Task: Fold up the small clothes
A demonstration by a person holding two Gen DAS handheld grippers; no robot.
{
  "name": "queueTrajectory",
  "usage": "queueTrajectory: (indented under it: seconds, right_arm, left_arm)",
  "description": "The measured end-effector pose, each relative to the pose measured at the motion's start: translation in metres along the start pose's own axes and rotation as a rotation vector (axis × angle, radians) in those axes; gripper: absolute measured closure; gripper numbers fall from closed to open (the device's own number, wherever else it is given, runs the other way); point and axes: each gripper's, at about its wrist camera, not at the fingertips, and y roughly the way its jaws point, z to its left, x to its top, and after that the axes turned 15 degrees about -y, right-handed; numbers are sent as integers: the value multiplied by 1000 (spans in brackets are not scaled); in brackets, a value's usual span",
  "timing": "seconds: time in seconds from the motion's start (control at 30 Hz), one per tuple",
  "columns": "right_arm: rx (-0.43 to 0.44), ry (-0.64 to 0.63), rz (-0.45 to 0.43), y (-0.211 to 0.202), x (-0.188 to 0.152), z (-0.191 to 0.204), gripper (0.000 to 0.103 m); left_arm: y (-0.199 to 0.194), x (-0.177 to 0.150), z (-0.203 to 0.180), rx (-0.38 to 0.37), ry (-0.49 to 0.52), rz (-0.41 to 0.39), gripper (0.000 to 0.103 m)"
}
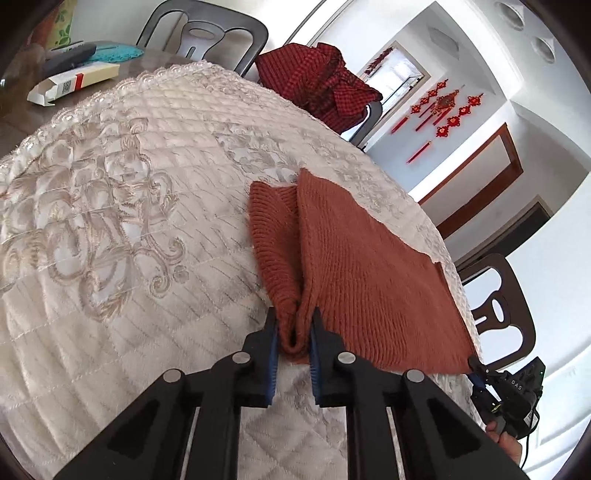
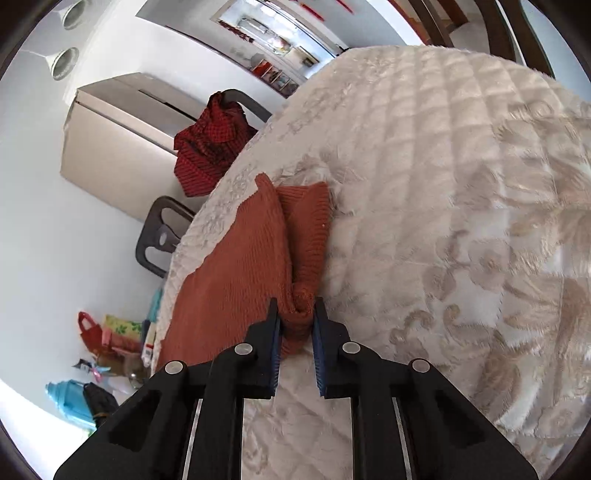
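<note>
Covering the table, a cream quilted cloth (image 1: 110,221) with embroidered scrolls fills both views, with dark chairs (image 1: 207,33) at the rim, a red checked garment (image 1: 325,85) draped over one, white walls, red knot ornaments (image 1: 443,107) and a beige fridge (image 2: 122,140) behind. Rust knit (image 1: 369,266) lies folded near the table's edge, each near corner bunched and clamped: left gripper (image 1: 293,332) on one, right gripper (image 2: 295,325) on the other. Wide bare cloth lies beside the knit toward the centre; a box (image 1: 74,85) sits far off.
</note>
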Motion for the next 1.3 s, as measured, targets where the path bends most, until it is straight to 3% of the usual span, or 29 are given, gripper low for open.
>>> queueTrajectory:
  seconds: [0.3,0.47,0.57,0.63,0.7,0.77,0.9,1.0,1.1,1.3]
  right_arm:
    - [-31,-69,32,-59,-30,18,90]
    - [-110,-119,104,-51,-39,14,85]
    - [-190,-251,51,-61,-33,38,84]
    - [-251,-400,0,-70,-29,64,84]
    - [-221,-491,-26,-71,-26,86,83]
    - [-152,-549,-16,-59,-26,105,83]
    - [-16,-632,97,-9,-42,137,83]
    - [34,-671,179,24,-55,153,84]
    - [19,-696,235,48,-58,162,84]
    - [-19,-680,235,78,-35,168,84]
  left_arm:
    - [-50,-28,11,-20,47,29,88]
    - [-44,-44,20,32,83,66,84]
    - [-57,-39,15,36,123,25,82]
    - [-68,-35,8,53,170,-36,70]
    - [-71,-29,4,44,188,-65,58]
    - [-63,-22,2,24,181,-51,56]
    - [-32,-14,2,32,154,-8,54]
    - [-16,-11,4,28,140,16,53]
    - [-15,-10,3,24,156,18,51]
    - [-8,-6,-3,15,173,26,46]
